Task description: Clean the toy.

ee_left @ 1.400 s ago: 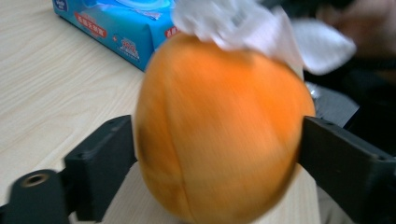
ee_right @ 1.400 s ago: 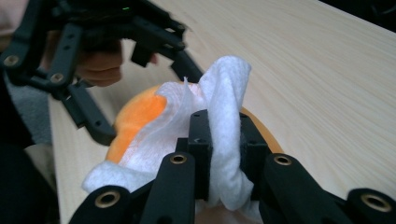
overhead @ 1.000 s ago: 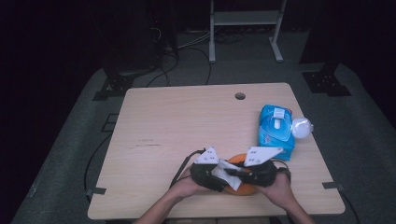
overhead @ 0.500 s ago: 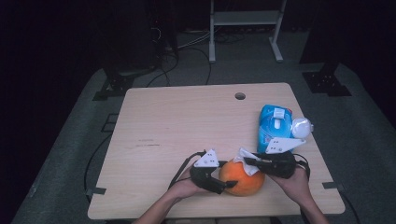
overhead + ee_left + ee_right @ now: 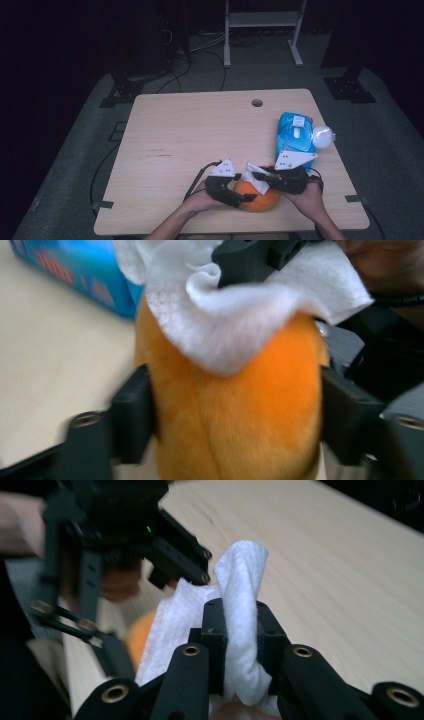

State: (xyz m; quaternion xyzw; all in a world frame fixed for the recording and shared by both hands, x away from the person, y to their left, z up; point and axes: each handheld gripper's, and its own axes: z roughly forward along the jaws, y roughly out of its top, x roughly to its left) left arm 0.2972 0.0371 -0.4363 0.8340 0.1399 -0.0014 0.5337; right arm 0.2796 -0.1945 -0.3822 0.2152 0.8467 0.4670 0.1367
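**Wiping an orange plush ball near the tabletop's front edge**

My left gripper (image 5: pixel 235 192) has just been closing its jaws; they now press both sides of the orange plush ball (image 5: pixel 235 410). Over the ball's top lies a white wipe (image 5: pixel 240 625), pinched tight in my right gripper (image 5: pixel 260 180). Further right sits a blue wipes pack (image 5: pixel 296 137).

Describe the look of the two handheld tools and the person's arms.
Both tools are black, angular frames with blocky jaws. The left tool and the right tool each carry a pale grey three-cornered plate on top, and a black cable trails from each. Brass-coloured screw inserts dot the right tool's jaw arms. The forearms are bare, with no sleeves in sight.
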